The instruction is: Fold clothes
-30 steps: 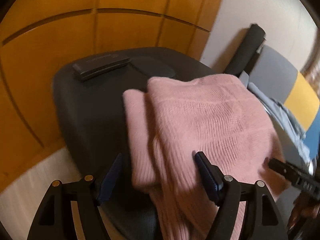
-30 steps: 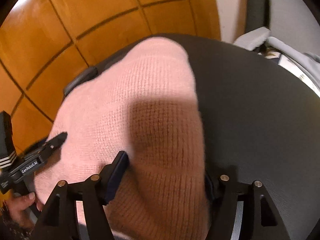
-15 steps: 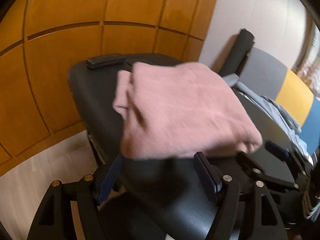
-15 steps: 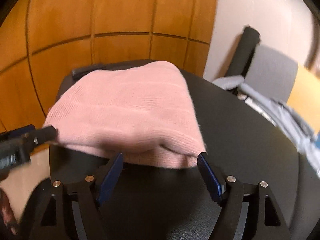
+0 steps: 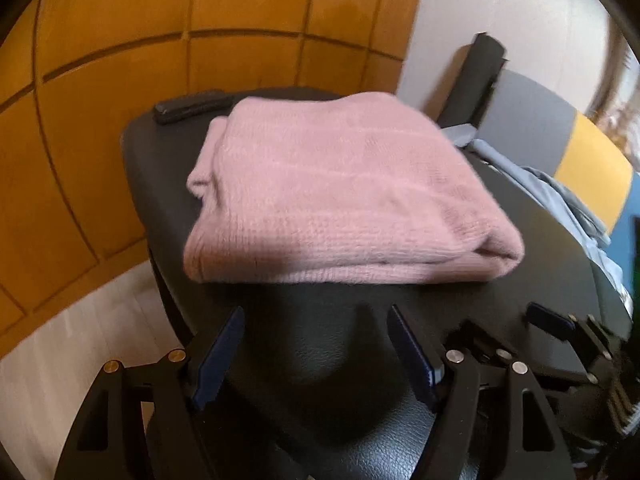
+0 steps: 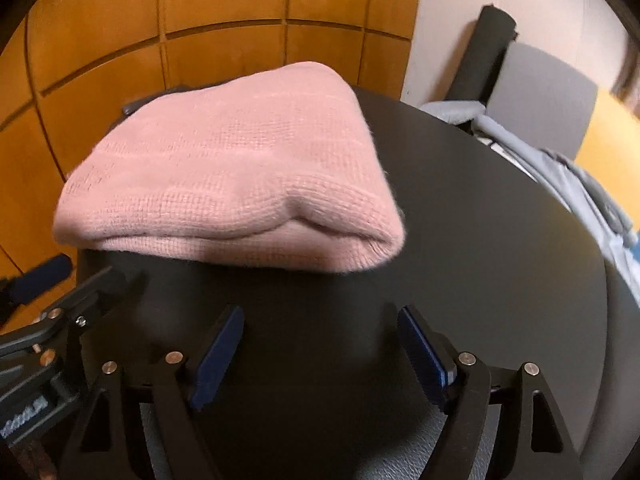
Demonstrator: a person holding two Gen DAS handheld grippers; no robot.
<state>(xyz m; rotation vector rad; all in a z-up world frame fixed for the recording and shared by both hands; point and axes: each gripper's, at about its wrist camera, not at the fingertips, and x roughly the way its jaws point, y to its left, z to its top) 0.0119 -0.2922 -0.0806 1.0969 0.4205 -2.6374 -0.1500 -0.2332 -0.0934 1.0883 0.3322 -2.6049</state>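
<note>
The pink knit [image 5: 340, 196] lies folded in a compact stack on the black tabletop [image 6: 480, 240]; both grippers — left gripper [image 5: 316, 354], right gripper [image 6: 320, 356] — hang short of it, jaws spread and empty, so only squaring its edges would improve it.

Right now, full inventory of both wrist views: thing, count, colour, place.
knit sweater: 1, pink, folded, lying on the table's far-left part
table: 1, black, round-edged, under the sweater
flat device: 1, black, table's far edge behind the sweater
wall panels: orange-brown, behind the table
chair: 1, grey back with black upright, right of the table
cloth: pale blue-grey, draped at the right edge, beside the chair
left tongs: 1, black with blue pads, open, short of the sweater
right tongs: 1, same colours, open, empty
</note>
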